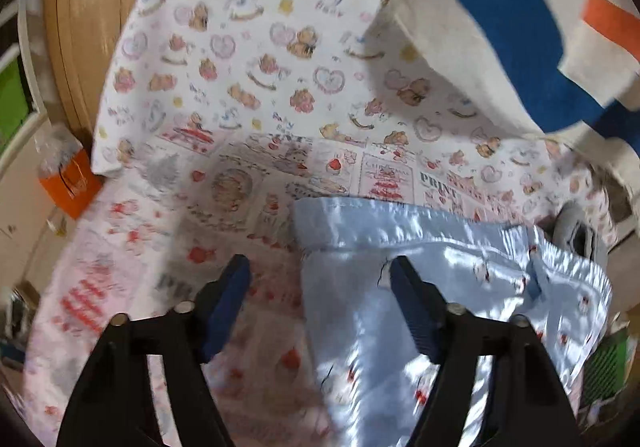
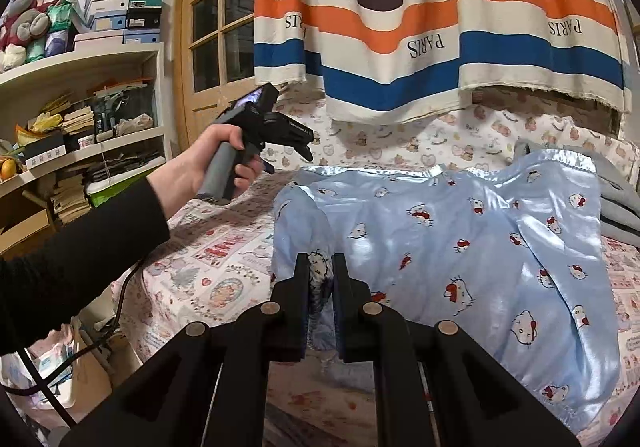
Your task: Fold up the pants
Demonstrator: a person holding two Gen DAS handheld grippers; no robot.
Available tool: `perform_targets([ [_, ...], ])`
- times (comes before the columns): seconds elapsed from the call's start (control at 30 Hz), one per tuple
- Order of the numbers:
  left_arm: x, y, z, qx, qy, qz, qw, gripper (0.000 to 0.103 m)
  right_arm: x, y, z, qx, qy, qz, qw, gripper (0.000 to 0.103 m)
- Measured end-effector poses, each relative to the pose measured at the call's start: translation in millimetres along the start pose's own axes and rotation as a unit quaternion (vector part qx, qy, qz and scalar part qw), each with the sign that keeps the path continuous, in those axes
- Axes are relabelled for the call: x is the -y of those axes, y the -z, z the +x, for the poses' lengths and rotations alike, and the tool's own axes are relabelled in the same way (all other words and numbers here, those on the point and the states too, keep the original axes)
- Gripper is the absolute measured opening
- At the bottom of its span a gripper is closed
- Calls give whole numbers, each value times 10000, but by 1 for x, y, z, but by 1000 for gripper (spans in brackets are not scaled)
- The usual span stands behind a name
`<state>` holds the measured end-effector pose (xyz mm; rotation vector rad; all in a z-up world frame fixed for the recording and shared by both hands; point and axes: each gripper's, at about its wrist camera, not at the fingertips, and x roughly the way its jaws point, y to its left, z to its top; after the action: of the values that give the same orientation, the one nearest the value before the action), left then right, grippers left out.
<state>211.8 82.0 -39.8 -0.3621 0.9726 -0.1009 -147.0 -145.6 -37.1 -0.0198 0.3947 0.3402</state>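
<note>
Pants [image 2: 460, 247]: pale blue satin with a cat-face print, lying on a bed [image 2: 224, 247] covered in a pink-and-white patterned sheet, below a striped curtain [image 2: 400, 27]. One shiny edge band runs along the far side; the cloth is partly doubled over and rumpled, with loose creases across the middle.

Right claw [image 2: 320, 267]: fingers close together, clamped on a bunched fold at the near left edge of the pants and holding it slightly off the sheet.

Left claw [image 1: 320, 275]: fingers apart, nothing between them. In the left wrist view one finger sits over bare sheet and the other over the left side of the pants near the band. In the right wrist view the hand [image 2: 208, 167] holds it above the bed, beside the far left corner of the garment.

Progress: early to middle, by my judgement. No neat, flat fold is visible. Left to do: a second grasp, folding over, smoothing.
</note>
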Motion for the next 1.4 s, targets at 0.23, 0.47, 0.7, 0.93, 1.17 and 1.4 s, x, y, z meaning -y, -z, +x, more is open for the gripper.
perform_targets([
  [0.23, -6, -21, 29, 18, 174, -396, 9991, 43, 5, -2, 3, -56, -12, 83, 9999, 10],
  [0.47, -14, -30, 28, 117, 292, -365, 9988, 1, 0, -5, 9, -146, -105, 32, 9998, 10],
  [0.7, -50, -54, -18, 718, -366, -279, 9964, 1, -32, -13, 16, -226, -757, -121, 9968, 10],
  [0.93, -104, -67, -59, 970, -831, -413, 9909, 1, -84, -20, 24, -211, -1435, -357, 9888, 10],
  [1.17, -142, -76, -107, 1218, -1074, -528, 9853, 1, -116, -32, 26, 16, -1789, -356, 9832, 10],
  [1.4, -94, -81, -127, 1496, -774, -53, 9857, 1, -95, -30, 12, 201, -1278, -256, 9913, 10],
])
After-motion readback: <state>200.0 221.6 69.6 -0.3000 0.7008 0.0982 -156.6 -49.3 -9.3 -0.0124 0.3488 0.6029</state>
